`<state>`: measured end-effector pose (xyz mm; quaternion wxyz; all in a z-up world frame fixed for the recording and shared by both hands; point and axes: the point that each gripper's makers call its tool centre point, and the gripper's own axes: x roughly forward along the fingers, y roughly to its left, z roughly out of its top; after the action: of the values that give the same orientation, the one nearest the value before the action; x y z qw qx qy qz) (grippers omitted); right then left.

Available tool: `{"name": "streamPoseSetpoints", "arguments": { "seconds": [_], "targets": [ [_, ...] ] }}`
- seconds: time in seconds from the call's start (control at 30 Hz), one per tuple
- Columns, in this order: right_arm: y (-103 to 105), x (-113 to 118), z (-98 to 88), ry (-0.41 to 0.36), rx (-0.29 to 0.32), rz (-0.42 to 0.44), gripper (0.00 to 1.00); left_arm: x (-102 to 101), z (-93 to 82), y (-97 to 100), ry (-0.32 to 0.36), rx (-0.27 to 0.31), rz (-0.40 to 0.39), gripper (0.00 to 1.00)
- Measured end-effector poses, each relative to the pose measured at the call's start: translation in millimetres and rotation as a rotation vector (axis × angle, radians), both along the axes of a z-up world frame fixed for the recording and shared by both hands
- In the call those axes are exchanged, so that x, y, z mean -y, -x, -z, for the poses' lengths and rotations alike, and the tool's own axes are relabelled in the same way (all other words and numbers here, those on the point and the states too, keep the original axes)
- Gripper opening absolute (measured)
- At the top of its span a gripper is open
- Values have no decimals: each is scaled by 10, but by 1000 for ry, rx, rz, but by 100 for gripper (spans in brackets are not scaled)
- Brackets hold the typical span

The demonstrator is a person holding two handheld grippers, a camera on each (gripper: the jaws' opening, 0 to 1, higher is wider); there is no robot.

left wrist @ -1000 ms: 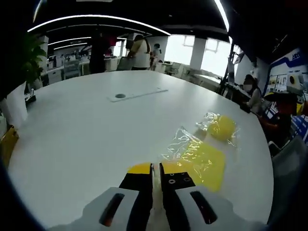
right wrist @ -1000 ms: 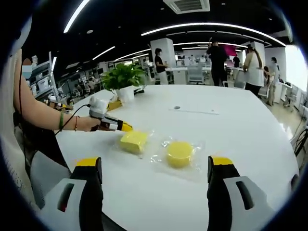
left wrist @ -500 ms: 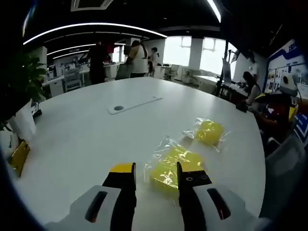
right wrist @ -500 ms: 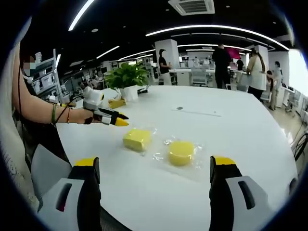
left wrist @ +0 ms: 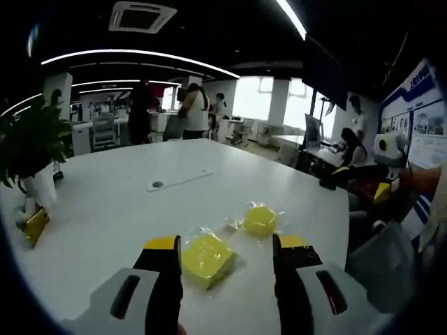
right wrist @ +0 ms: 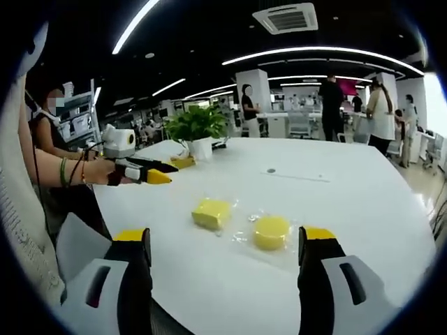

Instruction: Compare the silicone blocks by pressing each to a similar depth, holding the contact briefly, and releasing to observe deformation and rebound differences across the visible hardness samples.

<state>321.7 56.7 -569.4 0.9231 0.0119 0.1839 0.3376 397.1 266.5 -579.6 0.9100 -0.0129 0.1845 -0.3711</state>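
Office desks and ceiling lights surround white table (right wrist: 363, 209).

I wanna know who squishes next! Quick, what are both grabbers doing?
Left gripper: open, holding nothing, above the table.
Right gripper: wide open, holding nothing.

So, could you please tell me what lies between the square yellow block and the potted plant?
In the right gripper view, only bare white table lies between the square yellow block and the potted plant; the left tool hovers off to one side.
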Motion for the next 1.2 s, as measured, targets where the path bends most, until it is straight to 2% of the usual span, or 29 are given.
{"name": "streamPoseSetpoints", "arguments": {
  "seconds": [0.17,0.3,0.4,0.67,0.8,0.87,0.97,1.0,1.07,1.1,1.13,1.2],
  "targets": [
    [127,38,-47,-76,-20,0,83,34,-147,304,70,5,-1,58],
    [209,87,-46,-102,-31,8,84,-3,-145,497,68,1,-11,58],
    [270,115,-23,-115,-46,11,85,-38,-97,646,71,-26,-19,59],
    [367,203,26,-110,-54,23,85,-93,11,835,28,-69,-34,66],
    [397,221,27,-111,-53,25,85,-66,35,870,36,-99,-36,67],
    [402,242,11,-119,-47,32,85,-16,50,885,62,-150,-39,68],
    [396,267,17,-121,-45,34,85,119,-11,877,164,-239,-27,69],
    [393,275,18,-119,-44,33,85,149,-59,850,195,-237,-26,69],
    [382,303,12,-117,-43,32,86,176,-94,823,224,-271,-37,70],
    [373,323,1,-117,-38,31,85,207,-173,762,271,-276,-47,69],
    [363,336,-5,-115,-35,31,85,221,-199,722,295,-311,-62,69],
    [339,372,-18,-115,-28,31,85,271,-285,639,353,-337,-78,68]
  ]
}}
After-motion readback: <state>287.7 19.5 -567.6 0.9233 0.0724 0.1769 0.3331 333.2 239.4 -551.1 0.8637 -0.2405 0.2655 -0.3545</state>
